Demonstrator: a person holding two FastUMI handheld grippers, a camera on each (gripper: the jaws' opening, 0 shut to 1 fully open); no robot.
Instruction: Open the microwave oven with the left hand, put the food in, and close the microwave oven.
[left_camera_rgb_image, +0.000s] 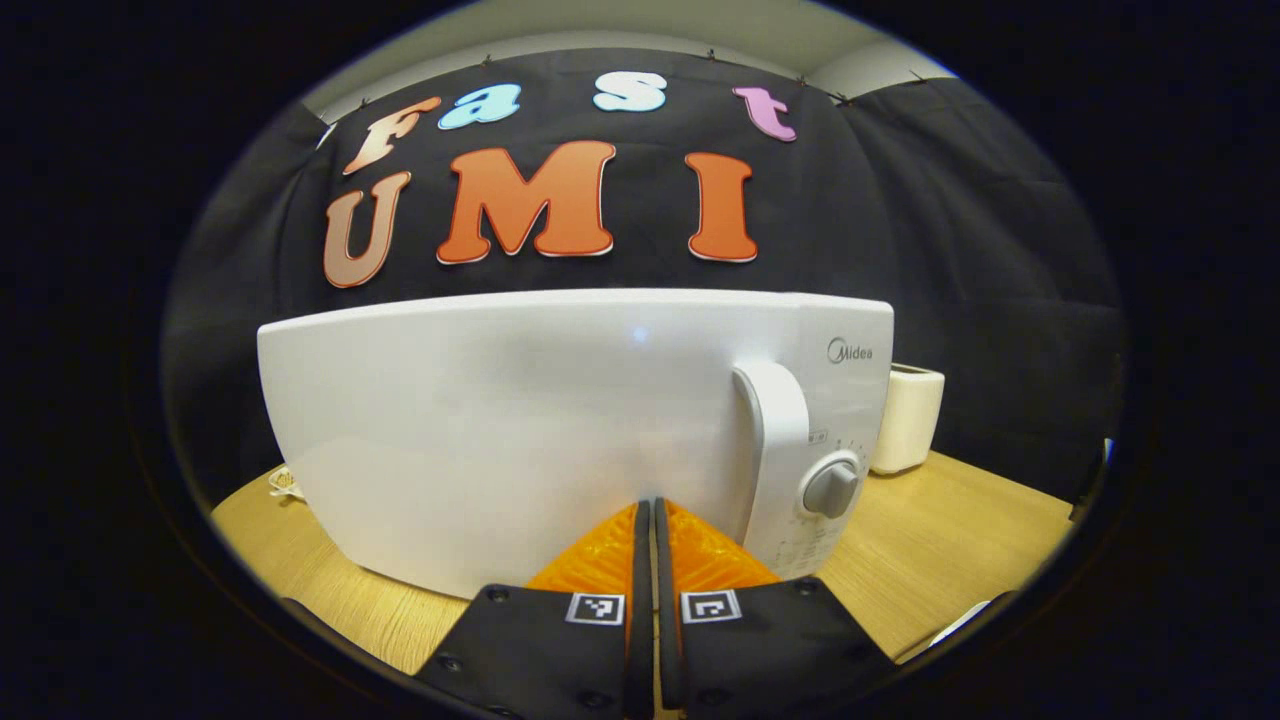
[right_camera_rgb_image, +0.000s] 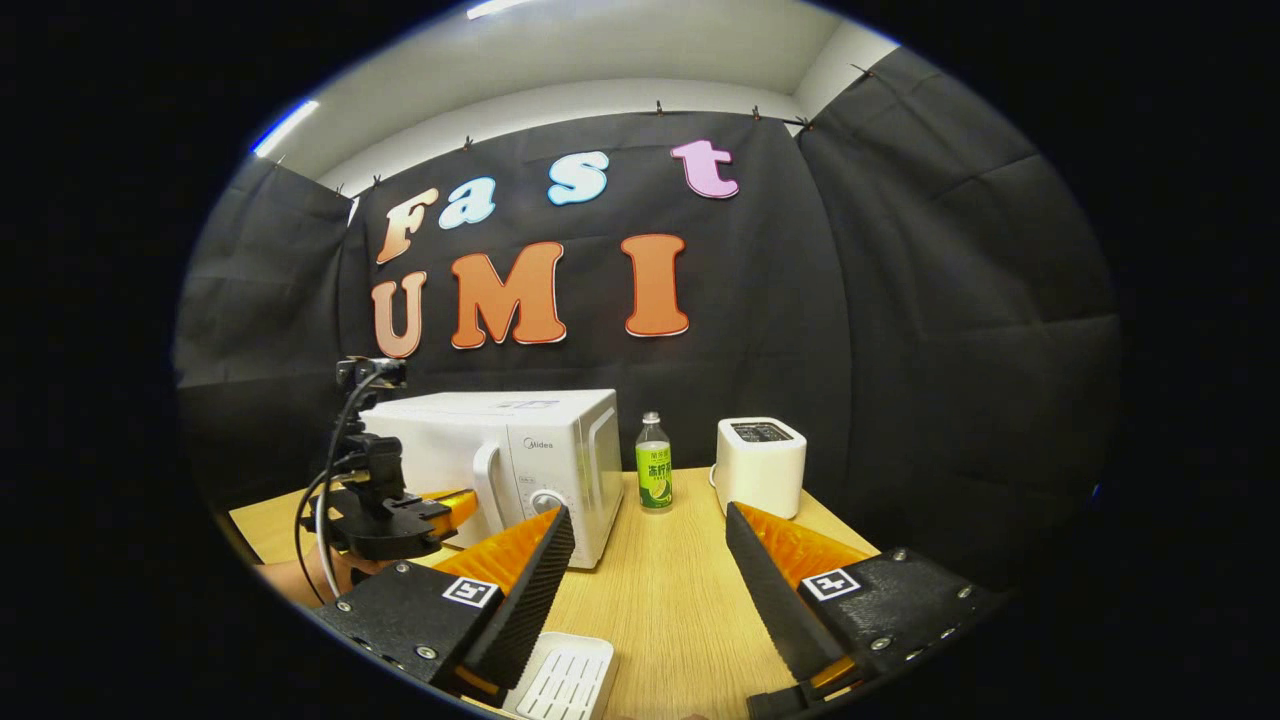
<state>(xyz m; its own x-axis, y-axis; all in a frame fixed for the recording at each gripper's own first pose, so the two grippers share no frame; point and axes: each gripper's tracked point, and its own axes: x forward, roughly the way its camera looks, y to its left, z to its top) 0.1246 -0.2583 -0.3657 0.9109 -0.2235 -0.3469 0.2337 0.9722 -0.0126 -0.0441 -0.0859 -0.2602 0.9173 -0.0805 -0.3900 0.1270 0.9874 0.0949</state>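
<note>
Two fingers of the left gripper (left_camera_rgb_image: 647, 505) are seen pressed together in the left gripper view, clenched on nothing, just in front of the closed microwave door (left_camera_rgb_image: 520, 430). The door handle (left_camera_rgb_image: 775, 450) stands upright, up and to the right of the fingertips, beside the dial (left_camera_rgb_image: 832, 488); a sideways shift to the right is judged necessary for the handle to be caught. In the right gripper view, the right gripper (right_camera_rgb_image: 648, 530) is held spread wide above the counter (right_camera_rgb_image: 670, 600), well apart from the microwave (right_camera_rgb_image: 520, 450). The left gripper (right_camera_rgb_image: 450, 505) is seen close against the door, clearly nearer the handle. A white tray (right_camera_rgb_image: 560, 678), possibly for the food, lies below.
</note>
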